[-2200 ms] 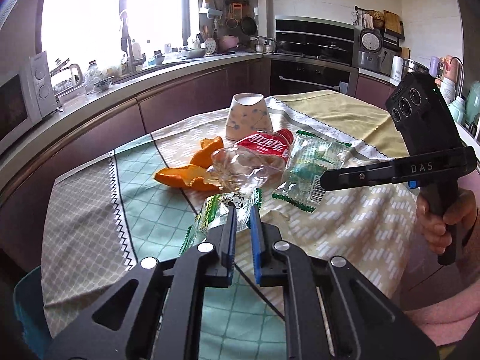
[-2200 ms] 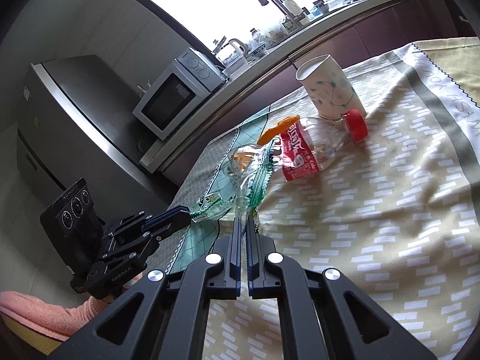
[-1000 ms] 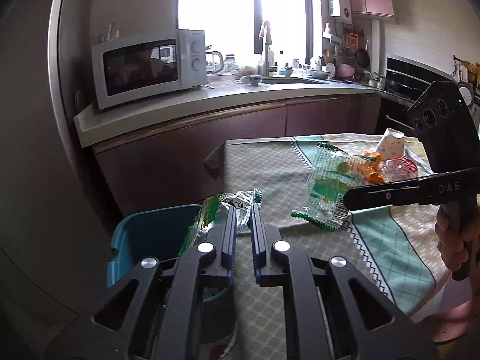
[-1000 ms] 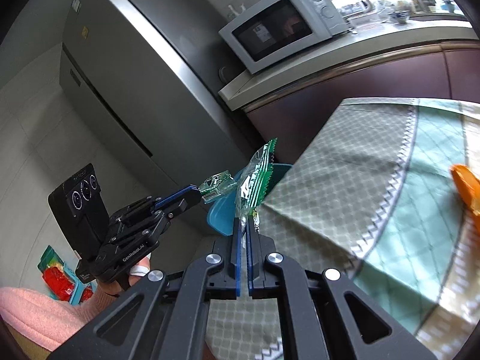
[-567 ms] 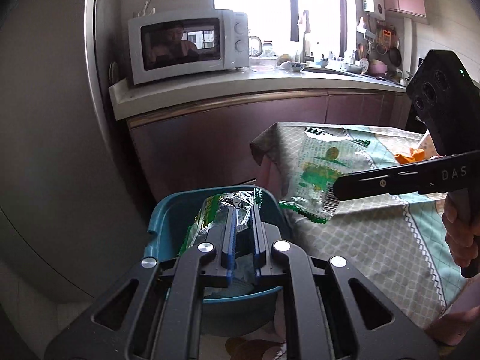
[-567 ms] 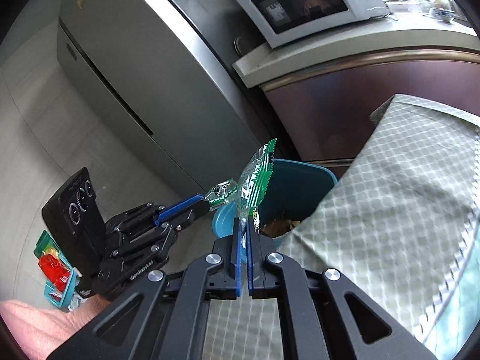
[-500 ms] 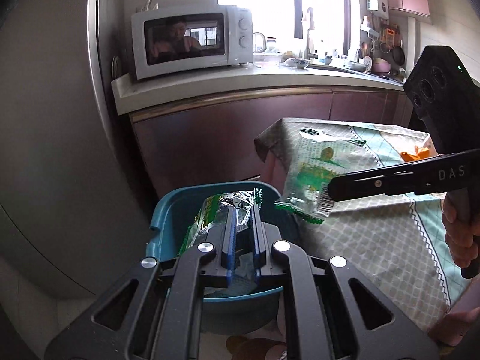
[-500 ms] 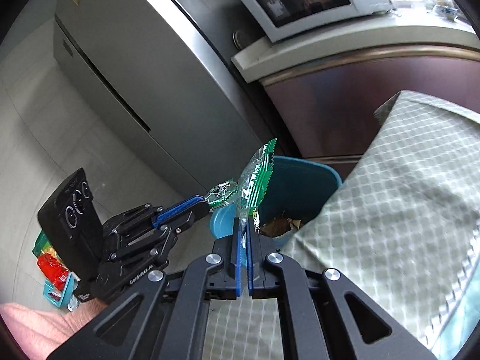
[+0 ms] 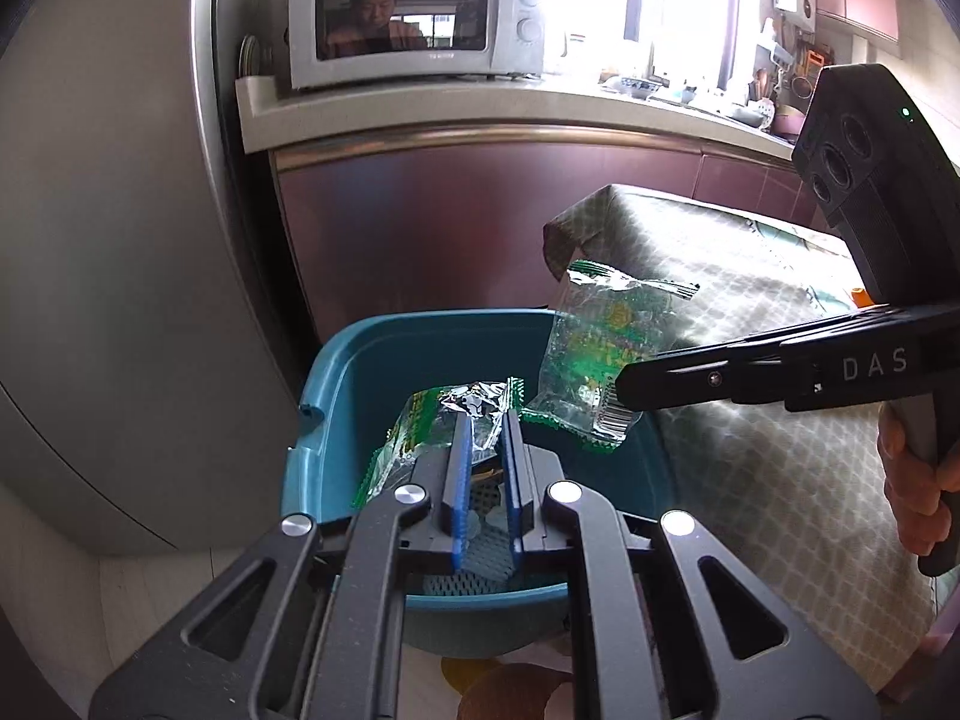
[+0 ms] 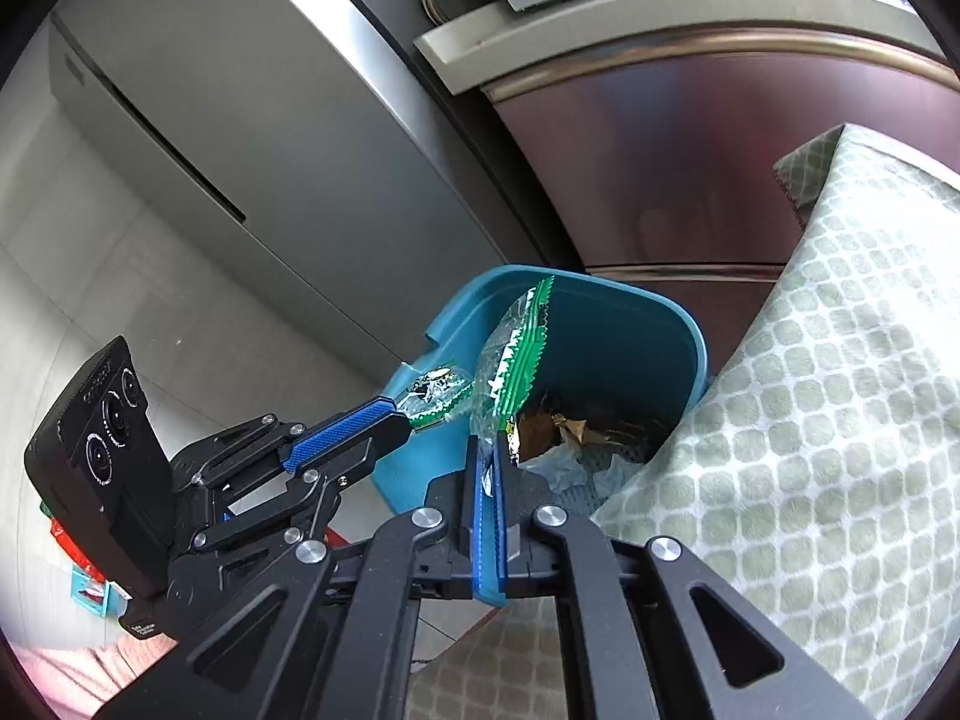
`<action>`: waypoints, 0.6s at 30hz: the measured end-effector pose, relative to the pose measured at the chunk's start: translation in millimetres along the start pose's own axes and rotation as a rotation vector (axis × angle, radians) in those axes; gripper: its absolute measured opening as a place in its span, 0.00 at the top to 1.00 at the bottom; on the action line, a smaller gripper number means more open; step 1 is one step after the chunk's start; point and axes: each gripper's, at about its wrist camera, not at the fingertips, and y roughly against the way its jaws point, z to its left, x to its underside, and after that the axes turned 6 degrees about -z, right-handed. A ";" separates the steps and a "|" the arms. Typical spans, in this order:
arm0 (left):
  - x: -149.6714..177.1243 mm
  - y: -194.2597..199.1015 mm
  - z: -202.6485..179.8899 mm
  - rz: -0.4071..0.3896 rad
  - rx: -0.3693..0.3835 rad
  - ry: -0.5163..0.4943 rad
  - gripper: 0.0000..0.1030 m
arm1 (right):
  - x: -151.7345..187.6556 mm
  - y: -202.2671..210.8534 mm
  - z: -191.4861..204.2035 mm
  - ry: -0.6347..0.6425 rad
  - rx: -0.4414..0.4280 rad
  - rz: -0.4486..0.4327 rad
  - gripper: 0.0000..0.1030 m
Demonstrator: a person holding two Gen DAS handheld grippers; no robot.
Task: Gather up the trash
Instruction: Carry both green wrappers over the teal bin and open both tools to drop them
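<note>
A teal trash bin (image 9: 360, 396) (image 10: 636, 324) stands on the floor beside the table corner, with crumpled trash in its bottom. My left gripper (image 9: 483, 420) (image 10: 402, 414) is shut on a crumpled green and silver wrapper (image 9: 444, 414) (image 10: 435, 396) and hangs over the bin's mouth. My right gripper (image 10: 491, 441) (image 9: 621, 387) is shut on a clear wrapper with green edges (image 10: 516, 360) (image 9: 600, 354), held over the bin's right side. Both wrappers hang above the bin's opening.
The table with its patterned cloth (image 9: 750, 420) (image 10: 810, 420) juts in on the right, close against the bin. A steel fridge (image 9: 108, 240) stands on the left. Dark cabinets (image 9: 480, 216) carry a white microwave (image 9: 414, 18) behind the bin. A person's hand (image 9: 918, 480) holds the right gripper.
Both grippers swung from the table toward the bin and sank, each carrying its wrapper. The bin now lies right under them, and the table has slid off to the right.
</note>
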 end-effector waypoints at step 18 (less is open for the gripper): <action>9.9 -32.5 -13.0 0.058 0.015 0.020 0.86 | 3.5 -0.4 -13.6 -0.023 0.032 -0.008 0.94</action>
